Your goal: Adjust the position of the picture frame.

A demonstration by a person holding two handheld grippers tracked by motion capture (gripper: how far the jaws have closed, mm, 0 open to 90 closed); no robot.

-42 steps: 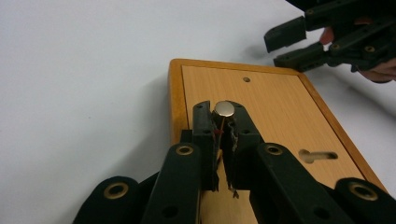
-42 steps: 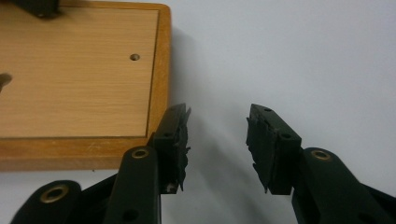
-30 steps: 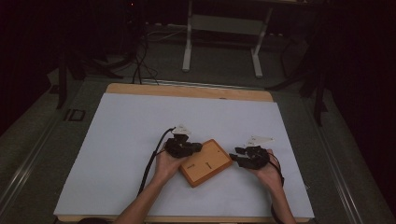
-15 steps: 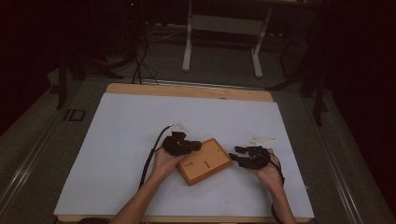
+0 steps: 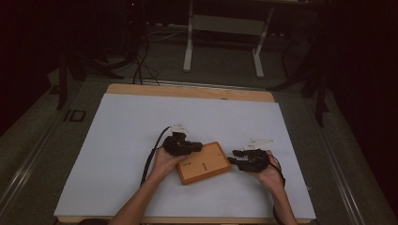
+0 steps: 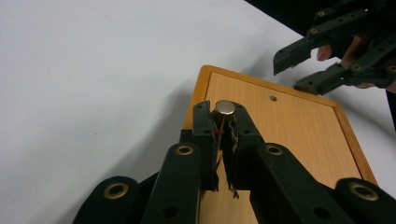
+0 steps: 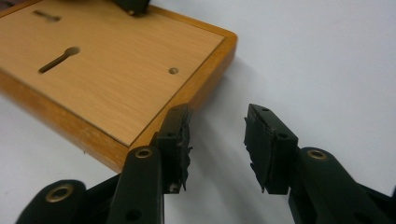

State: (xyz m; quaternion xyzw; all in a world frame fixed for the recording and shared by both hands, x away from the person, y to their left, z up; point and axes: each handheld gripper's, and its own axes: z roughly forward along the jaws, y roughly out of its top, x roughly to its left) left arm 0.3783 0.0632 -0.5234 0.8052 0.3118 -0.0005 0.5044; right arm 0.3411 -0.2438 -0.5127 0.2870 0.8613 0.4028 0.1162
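A flat wooden box point(image 5: 202, 162) lies on the white table cover near the front middle; its top point(image 7: 107, 60) has a keyhole slot point(image 7: 58, 59) and a small round hole point(image 7: 173, 71). My left gripper point(image 5: 193, 146) hangs over the box's left end, shut on a small silver metal cylinder point(image 6: 224, 107) that sticks up between the fingertips. My right gripper point(image 5: 233, 159) sits just off the box's right end, open with nothing between its fingers, one fingertip point(image 7: 176, 135) close to the box's corner. In the left gripper view the right gripper point(image 6: 299, 70) shows beyond the box's far end.
The white cover point(image 5: 122, 136) spreads over a wooden table point(image 5: 187, 91) with free room to the left, right and rear. A metal stand point(image 5: 225, 28) and cables point(image 5: 138, 51) are on the dark floor behind the table.
The left gripper has shifted slightly right over the box's left end. The right gripper has barely moved.
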